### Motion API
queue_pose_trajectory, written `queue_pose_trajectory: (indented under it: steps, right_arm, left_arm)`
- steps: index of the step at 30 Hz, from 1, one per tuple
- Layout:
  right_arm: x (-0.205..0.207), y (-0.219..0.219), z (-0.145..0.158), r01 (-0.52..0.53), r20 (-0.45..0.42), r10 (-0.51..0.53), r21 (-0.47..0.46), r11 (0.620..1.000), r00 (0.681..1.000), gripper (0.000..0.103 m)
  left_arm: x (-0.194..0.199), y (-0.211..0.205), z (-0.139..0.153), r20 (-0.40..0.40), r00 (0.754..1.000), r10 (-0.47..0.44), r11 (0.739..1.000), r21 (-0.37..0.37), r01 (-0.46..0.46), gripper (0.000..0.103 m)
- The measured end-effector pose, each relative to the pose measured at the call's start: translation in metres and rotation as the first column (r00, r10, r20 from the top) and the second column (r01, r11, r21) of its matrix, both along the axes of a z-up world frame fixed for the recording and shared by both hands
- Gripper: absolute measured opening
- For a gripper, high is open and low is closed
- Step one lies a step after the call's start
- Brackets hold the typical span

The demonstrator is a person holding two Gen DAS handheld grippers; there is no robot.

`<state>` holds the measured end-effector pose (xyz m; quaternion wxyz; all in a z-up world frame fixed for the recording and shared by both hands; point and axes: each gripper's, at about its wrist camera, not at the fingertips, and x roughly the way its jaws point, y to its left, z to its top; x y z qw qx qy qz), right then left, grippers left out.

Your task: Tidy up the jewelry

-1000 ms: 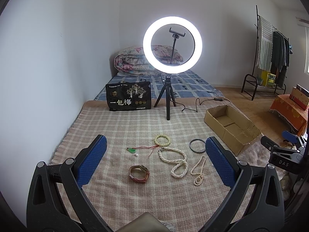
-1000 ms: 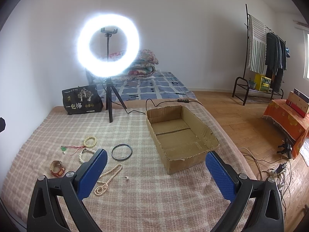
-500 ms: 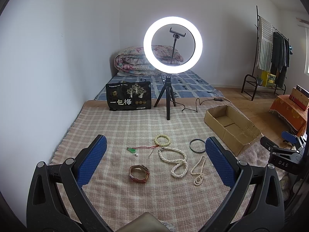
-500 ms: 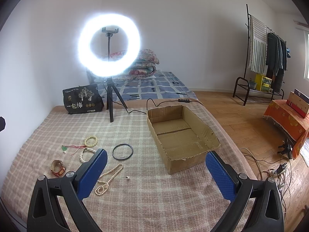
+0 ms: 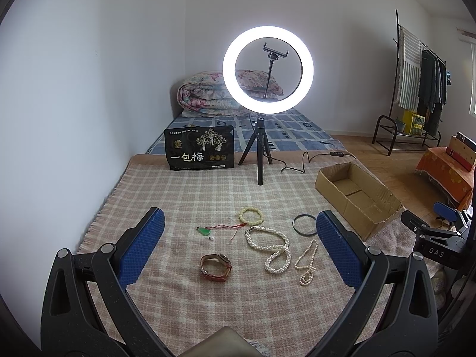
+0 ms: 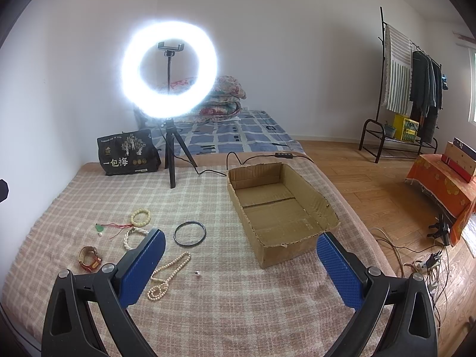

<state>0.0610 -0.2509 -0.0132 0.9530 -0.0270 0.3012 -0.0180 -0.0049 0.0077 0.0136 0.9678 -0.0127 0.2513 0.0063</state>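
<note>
Nothing moved: two pearl necklaces [image 5: 272,248], one watch [image 5: 216,267].

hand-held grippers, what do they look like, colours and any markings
Both match: the left hand-held gripper and the right hand-held gripper have black plastic triangular-cutout fingers with silver pivot screws, tipped with blue textured pads. In the left wrist view, the right gripper's black body shows white "DAS" lettering. No sleeves or cables visible.

Open blanket [image 6: 226,306] ahead of right hand-held gripper [image 6: 238,267]; box [image 6: 279,208] just beyond blocks right, tripod [image 6: 171,154] farther left.
</note>
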Motion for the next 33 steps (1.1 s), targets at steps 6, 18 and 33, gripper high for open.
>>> queue_pose_trajectory:
  steps: [6,18,33]
  right_arm:
    - [0.000,0.005,0.000,-0.007,-0.003,0.007,-0.005,1.000,1.000,0.103]
    - [0.005,0.016,-0.002,-0.037,-0.011,0.037,0.006,0.999,0.999,0.103]
    - [0.024,0.044,-0.015,-0.096,-0.024,0.096,0.020,0.995,0.995,0.103]
  left_arm:
    - [0.000,0.000,0.001,0.001,1.000,0.001,1.000,0.000,-0.001,0.103]
    - [0.002,0.023,-0.004,-0.013,0.999,0.042,0.999,0.000,-0.042,0.103]
    - [0.009,0.087,-0.024,-0.033,0.981,0.190,0.982,-0.006,-0.190,0.103]
